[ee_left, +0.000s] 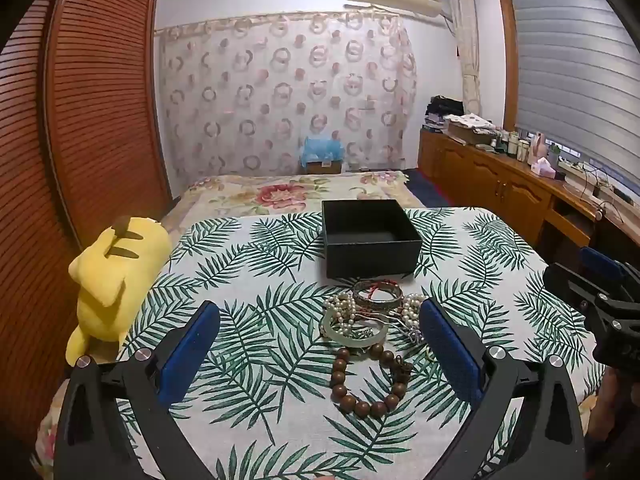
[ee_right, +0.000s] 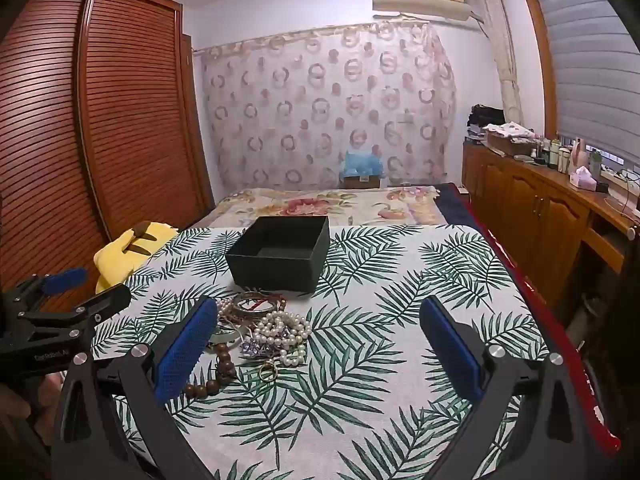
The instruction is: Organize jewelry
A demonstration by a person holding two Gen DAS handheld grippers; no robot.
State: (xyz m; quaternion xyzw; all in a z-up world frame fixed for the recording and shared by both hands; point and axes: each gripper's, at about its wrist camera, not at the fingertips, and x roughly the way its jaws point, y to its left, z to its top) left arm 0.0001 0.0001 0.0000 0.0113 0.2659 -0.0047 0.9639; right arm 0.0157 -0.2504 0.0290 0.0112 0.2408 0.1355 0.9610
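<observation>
An open black box [ee_left: 370,236] [ee_right: 282,254] stands on the leaf-print table. In front of it lies a jewelry pile: a metal bangle [ee_left: 378,294] [ee_right: 256,302], pearl strands [ee_left: 340,310] [ee_right: 286,330], a pale jade bangle [ee_left: 354,334], a brown wooden bead bracelet [ee_left: 370,380] [ee_right: 212,380] and a gold ring [ee_right: 267,372]. My left gripper [ee_left: 320,320] is open and empty above the table, just short of the pile. My right gripper [ee_right: 316,320] is open and empty, with the pile by its left finger. Each gripper shows at the edge of the other's view.
A yellow plush toy [ee_left: 116,280] [ee_right: 128,252] lies at the table's left edge. A floral bed [ee_left: 300,192] stands behind the table, a wooden wardrobe [ee_left: 92,100] on the left, and a cluttered wooden counter [ee_left: 520,176] on the right.
</observation>
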